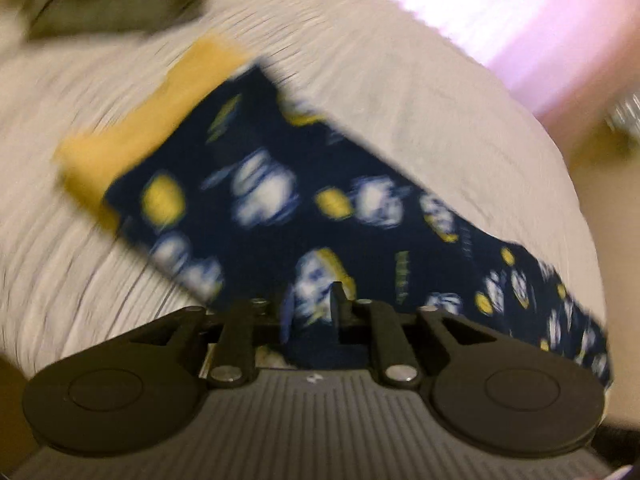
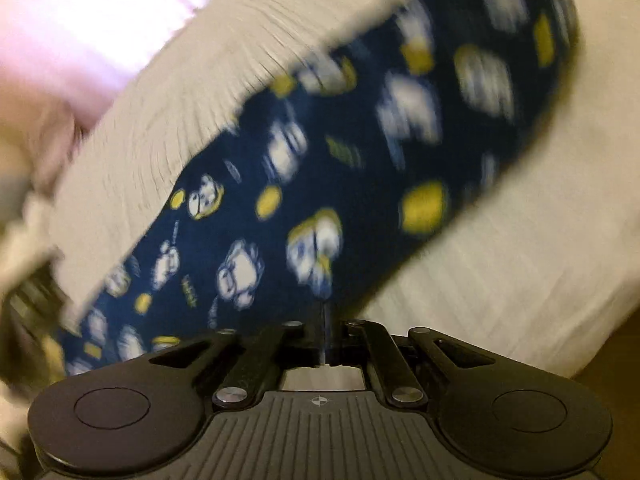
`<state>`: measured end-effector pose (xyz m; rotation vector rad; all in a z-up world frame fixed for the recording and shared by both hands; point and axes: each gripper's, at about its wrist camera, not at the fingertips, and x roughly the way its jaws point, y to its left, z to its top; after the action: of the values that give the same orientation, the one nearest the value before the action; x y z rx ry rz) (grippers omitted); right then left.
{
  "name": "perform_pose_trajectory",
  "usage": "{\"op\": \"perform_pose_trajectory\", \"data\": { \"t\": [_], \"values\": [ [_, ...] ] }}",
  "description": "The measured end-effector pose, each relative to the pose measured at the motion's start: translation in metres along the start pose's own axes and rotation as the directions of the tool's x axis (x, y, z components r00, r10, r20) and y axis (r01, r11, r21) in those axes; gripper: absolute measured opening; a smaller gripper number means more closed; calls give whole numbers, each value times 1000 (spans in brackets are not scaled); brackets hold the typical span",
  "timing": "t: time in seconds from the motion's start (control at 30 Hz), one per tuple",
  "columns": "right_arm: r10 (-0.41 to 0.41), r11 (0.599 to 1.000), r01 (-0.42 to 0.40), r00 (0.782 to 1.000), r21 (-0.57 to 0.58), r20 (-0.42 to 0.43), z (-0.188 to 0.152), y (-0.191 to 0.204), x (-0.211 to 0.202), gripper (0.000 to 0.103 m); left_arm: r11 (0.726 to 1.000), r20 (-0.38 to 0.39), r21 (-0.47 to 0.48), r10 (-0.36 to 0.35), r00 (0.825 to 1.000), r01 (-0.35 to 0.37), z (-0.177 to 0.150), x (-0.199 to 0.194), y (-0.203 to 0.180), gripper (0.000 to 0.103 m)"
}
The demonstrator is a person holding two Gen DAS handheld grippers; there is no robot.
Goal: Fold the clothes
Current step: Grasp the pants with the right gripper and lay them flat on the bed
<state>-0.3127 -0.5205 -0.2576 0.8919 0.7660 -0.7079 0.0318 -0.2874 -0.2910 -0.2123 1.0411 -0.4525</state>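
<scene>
A navy sock (image 1: 280, 200) printed with white and yellow figures, with a yellow cuff (image 1: 160, 120), stretches across a white ribbed cover (image 1: 420, 100). Both views are blurred. In the left wrist view a fold of the sock bunches up between the fingers of my left gripper (image 1: 312, 304), which is shut on it. In the right wrist view the same sock (image 2: 360, 160) runs up and to the right from my right gripper (image 2: 326, 312). Its fingers are pressed together on the sock's near edge.
A dark olive garment (image 1: 112, 4) lies at the far left corner of the white cover. A bright pink surface (image 1: 500, 8) lies beyond the cover's far edge, also seen in the right wrist view as a pink surface (image 2: 80, 28). More white cover (image 2: 500, 260) spreads to the right.
</scene>
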Motion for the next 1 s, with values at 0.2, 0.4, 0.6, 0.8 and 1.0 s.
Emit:
{"op": "perform_pose_trajectory", "data": {
  "t": [0.2,0.4,0.6,0.8,1.0],
  "values": [
    [-76,939,144,972,-313,221,3,27,35,74,986,75,163,-44,996,31,3,58,-39,28],
    [-84,848,193,968,-493,235,-42,-5,72,73,933,74,356,26,997,-50,-30,62,-18,26],
    [-62,903,175,957,-391,284,-53,-23,38,73,931,115,363,0,993,-42,-34,45,-7,24],
    [-43,951,154,925,-269,379,-105,-2,-7,74,939,136,330,51,989,-94,-77,-14,-15,34],
    [-58,956,156,931,-248,361,-146,27,-57,74,908,200,378,107,974,-177,-119,-77,-30,51]
  ]
}}
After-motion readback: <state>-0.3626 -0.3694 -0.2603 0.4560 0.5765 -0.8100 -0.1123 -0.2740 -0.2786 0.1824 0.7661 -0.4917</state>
